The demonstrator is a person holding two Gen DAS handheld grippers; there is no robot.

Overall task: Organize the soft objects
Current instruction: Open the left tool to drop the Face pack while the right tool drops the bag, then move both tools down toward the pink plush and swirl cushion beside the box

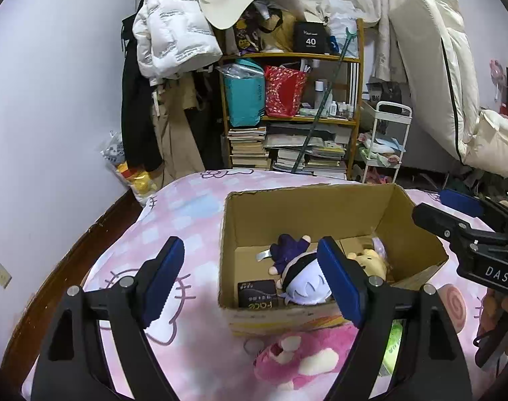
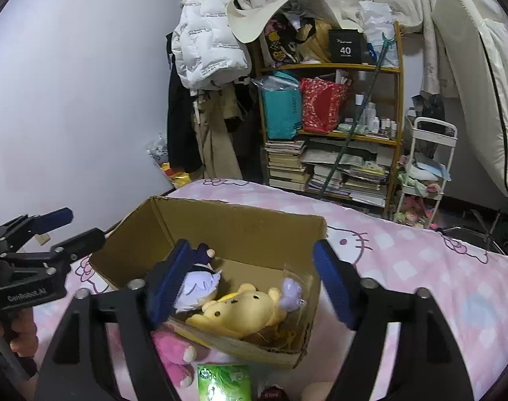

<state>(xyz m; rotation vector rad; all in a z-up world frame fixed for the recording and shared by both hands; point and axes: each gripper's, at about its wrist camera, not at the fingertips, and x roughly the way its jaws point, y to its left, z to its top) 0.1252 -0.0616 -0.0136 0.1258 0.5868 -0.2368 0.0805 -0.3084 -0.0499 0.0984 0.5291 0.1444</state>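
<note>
Both grippers point down over the box [image 1: 411, 234]: left gripper [image 1: 250, 280] and right gripper [image 2: 250, 280] stand wide, holding nothing.

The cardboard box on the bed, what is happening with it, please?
A person holds two grippers over the cardboard box. Both the left gripper and the right gripper are open and empty. A white-haired doll and a yellow bear plush already lie inside. A pink plush waits outside on the bedsheet.
</note>
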